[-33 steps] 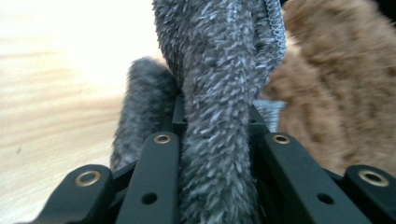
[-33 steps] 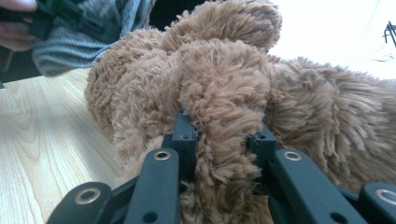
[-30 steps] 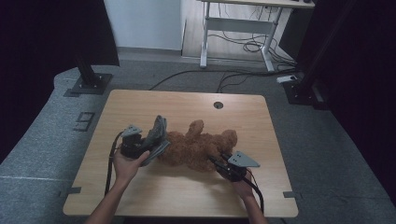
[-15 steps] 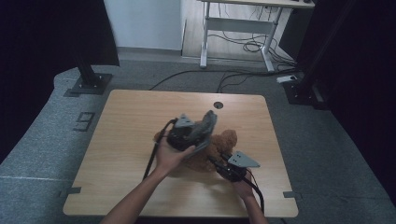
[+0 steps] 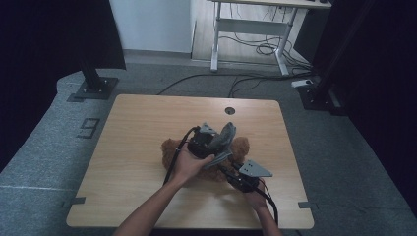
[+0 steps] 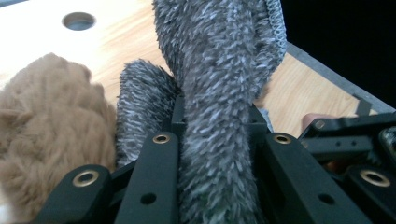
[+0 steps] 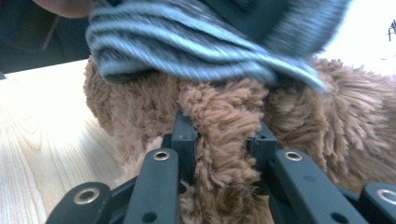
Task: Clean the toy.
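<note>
My left gripper [image 5: 222, 147] is clamped tight on a fuzzy grey garment [image 5: 223, 139], and in the left gripper view I see the grey pile [image 6: 219, 93] squeezed between my two black jaws, rising straight up out of them with a ribbed knit edge at its top right. I hold it above the brown plush toy [image 5: 172, 150], which lies on the wooden table [image 5: 133, 123] near the middle, a little toward my side. In that same view the toy's brown fur [image 6: 46, 116] sits to the left of the grey fabric, just beside it, with the table's round hole [image 6: 78, 20] beyond.

My right gripper [image 5: 231, 176] is low on the table at the toy's near right edge, its jaws closed on a tuft of the brown plush. In the right gripper view that tuft [image 7: 223, 135] is pinched between the jaws, and a striped grey cuff of the garment [image 7: 187, 42] drapes across the top of the toy, touching it
</note>
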`<control>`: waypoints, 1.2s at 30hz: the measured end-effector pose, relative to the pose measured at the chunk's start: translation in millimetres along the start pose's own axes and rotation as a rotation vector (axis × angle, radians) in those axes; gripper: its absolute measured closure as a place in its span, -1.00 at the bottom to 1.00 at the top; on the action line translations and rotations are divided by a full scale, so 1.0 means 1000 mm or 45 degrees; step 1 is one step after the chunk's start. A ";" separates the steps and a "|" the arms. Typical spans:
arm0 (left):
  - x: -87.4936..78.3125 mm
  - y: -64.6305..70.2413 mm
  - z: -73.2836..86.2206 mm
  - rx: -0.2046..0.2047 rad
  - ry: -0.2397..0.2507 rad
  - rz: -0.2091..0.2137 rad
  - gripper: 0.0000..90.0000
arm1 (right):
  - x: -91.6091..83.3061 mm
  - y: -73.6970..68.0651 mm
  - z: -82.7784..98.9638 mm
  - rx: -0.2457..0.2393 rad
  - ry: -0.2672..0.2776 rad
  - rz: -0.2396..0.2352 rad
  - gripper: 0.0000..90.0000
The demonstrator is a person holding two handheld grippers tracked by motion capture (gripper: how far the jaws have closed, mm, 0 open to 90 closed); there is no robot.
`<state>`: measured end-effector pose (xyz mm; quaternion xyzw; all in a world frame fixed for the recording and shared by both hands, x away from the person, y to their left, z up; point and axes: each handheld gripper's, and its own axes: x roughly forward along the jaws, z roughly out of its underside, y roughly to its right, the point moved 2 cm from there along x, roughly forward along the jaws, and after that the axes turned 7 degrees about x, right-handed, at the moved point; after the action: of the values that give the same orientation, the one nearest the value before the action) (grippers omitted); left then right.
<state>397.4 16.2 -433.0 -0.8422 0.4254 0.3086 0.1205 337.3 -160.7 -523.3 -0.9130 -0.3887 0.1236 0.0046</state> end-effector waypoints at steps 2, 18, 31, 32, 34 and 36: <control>-0.008 -0.008 0.006 -0.008 -0.011 -0.023 0.65 | 0.000 0.000 0.000 0.009 -0.006 0.001 0.57; -0.076 -0.076 0.060 -0.169 0.016 -0.150 0.63 | -0.002 0.001 0.001 0.024 -0.009 0.009 0.57; -0.094 -0.113 0.109 -0.318 0.000 -0.200 0.63 | -0.003 0.001 0.002 0.030 -0.010 0.004 0.57; -0.093 -0.115 0.115 -0.327 -0.018 -0.207 0.63 | -0.003 0.001 0.002 0.032 -0.010 0.005 0.56; -0.092 -0.118 0.123 -0.343 -0.034 -0.204 0.63 | -0.003 0.002 0.002 0.036 -0.007 0.005 0.57; -0.093 -0.117 0.123 -0.350 -0.013 -0.193 0.64 | -0.003 0.002 0.002 0.035 -0.007 0.005 0.57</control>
<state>397.2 204.7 -478.5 -0.8788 0.3138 0.3582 0.0292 336.1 -164.8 -524.7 -0.9133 -0.3851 0.1314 0.0160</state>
